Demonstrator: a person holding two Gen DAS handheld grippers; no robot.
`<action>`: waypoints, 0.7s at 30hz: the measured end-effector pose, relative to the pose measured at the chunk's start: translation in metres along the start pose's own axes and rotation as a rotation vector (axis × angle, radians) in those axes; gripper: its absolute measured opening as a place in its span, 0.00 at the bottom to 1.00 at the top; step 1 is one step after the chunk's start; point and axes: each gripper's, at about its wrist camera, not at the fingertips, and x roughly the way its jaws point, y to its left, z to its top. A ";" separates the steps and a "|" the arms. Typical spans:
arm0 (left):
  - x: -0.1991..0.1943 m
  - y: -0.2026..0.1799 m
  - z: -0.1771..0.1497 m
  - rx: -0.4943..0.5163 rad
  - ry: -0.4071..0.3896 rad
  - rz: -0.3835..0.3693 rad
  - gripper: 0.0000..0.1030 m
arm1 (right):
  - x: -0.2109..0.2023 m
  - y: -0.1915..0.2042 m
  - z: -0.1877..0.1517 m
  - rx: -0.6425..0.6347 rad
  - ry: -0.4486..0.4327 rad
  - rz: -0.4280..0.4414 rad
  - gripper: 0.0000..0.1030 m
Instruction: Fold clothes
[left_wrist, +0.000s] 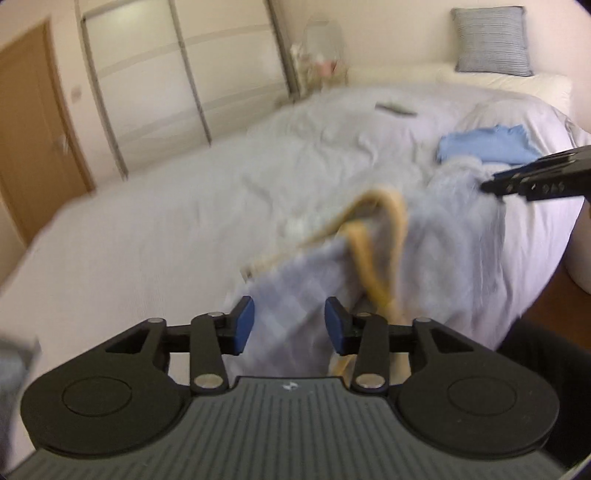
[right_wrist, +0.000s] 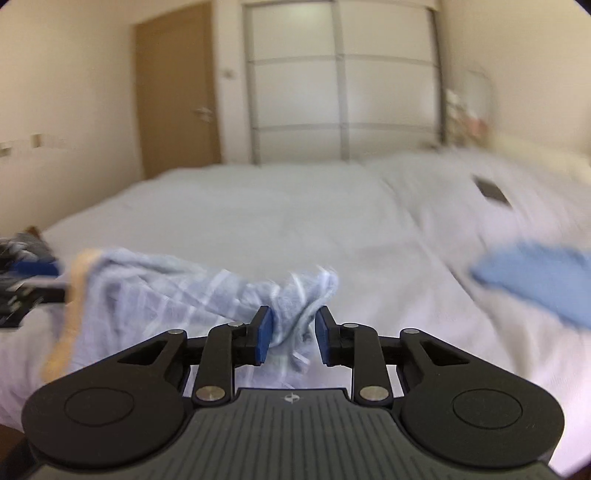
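Barely started: checked shirt (right_wrist: 177, 291) still bunched on bed (right_wrist: 258, 221), folded blue garment (left_wrist: 487, 144) aside; left gripper (left_wrist: 290, 321) and right gripper (right_wrist: 293, 338) both spread, fabric loose between.

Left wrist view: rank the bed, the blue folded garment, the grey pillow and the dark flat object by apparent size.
1. bed
2. blue folded garment and grey pillow: look alike, pillow lies farther, so unranked
3. dark flat object

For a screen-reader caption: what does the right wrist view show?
The right gripper stands open around a bunched end of a light blue checked garment lying on a white bed. A folded blue cloth lies to its right.
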 end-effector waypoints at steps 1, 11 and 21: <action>0.001 -0.001 -0.009 -0.030 0.019 -0.003 0.39 | -0.003 -0.004 -0.008 0.008 0.009 -0.019 0.37; 0.015 0.017 -0.018 -0.094 0.073 -0.021 0.43 | -0.035 0.055 0.020 -0.070 -0.132 0.189 0.64; -0.025 0.023 -0.041 -0.211 0.045 -0.155 0.44 | 0.028 0.107 0.096 -0.358 -0.128 0.381 0.67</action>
